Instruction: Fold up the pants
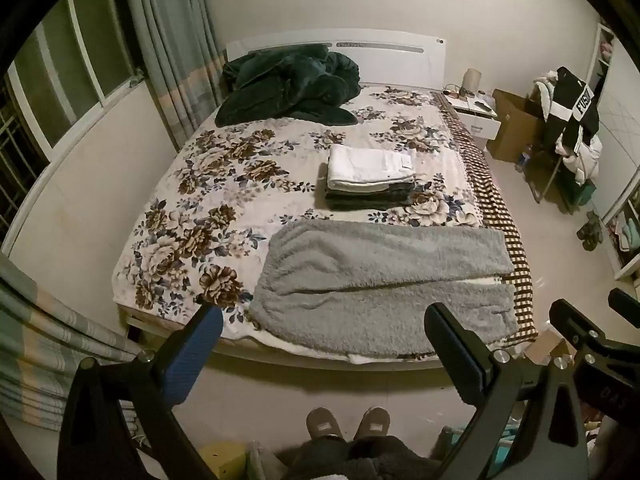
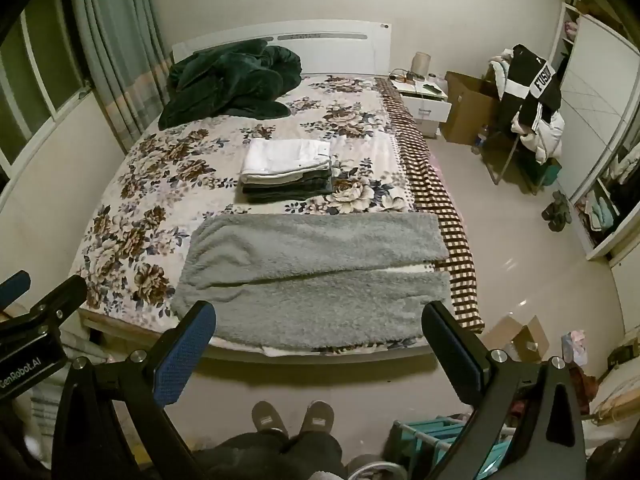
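Observation:
Grey fluffy pants (image 1: 380, 276) lie spread flat across the near end of the bed, waist to the left, both legs running right; they also show in the right wrist view (image 2: 316, 276). My left gripper (image 1: 324, 320) is open and empty, held above the floor just short of the bed's near edge. My right gripper (image 2: 320, 316) is open and empty at the same height, beside the left one. Part of the right gripper shows in the left wrist view at the right edge (image 1: 592, 336).
A stack of folded clothes (image 1: 368, 178) sits mid-bed on the floral bedspread (image 1: 192, 208). A dark green blanket (image 1: 288, 88) is heaped by the headboard. A nightstand (image 2: 424, 98), cardboard box (image 2: 468, 108) and clothes-laden chair (image 2: 528, 100) stand right. My slippered feet (image 2: 292, 416) are below.

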The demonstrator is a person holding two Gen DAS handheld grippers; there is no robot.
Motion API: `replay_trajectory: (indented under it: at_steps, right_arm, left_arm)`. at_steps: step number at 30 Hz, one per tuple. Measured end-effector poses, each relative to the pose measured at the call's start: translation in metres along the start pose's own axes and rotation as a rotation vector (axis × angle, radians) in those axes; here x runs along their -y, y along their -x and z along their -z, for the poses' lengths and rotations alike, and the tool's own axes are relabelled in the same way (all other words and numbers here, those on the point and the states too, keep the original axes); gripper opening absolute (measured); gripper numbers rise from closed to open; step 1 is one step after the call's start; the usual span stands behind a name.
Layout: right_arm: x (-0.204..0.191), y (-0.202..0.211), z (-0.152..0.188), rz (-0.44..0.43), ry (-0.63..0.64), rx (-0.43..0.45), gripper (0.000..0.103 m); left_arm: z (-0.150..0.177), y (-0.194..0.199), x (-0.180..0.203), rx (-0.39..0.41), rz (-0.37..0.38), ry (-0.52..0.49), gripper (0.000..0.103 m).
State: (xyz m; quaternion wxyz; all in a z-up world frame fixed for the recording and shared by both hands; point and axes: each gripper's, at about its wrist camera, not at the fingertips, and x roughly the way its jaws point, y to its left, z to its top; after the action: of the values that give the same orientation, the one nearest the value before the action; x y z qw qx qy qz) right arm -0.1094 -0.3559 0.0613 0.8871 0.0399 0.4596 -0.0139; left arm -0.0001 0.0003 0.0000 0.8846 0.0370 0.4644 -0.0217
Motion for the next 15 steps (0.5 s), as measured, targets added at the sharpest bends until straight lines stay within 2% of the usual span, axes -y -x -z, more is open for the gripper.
replay_trajectory:
  at_steps: [15]
  right_arm:
    - [0.0003, 0.0006, -0.0005, 0.012, 0.007, -0.011, 0.103]
  left_arm:
    - [-0.0037, 0.003, -0.0044, 0.005, -0.004, -0.004, 0.103]
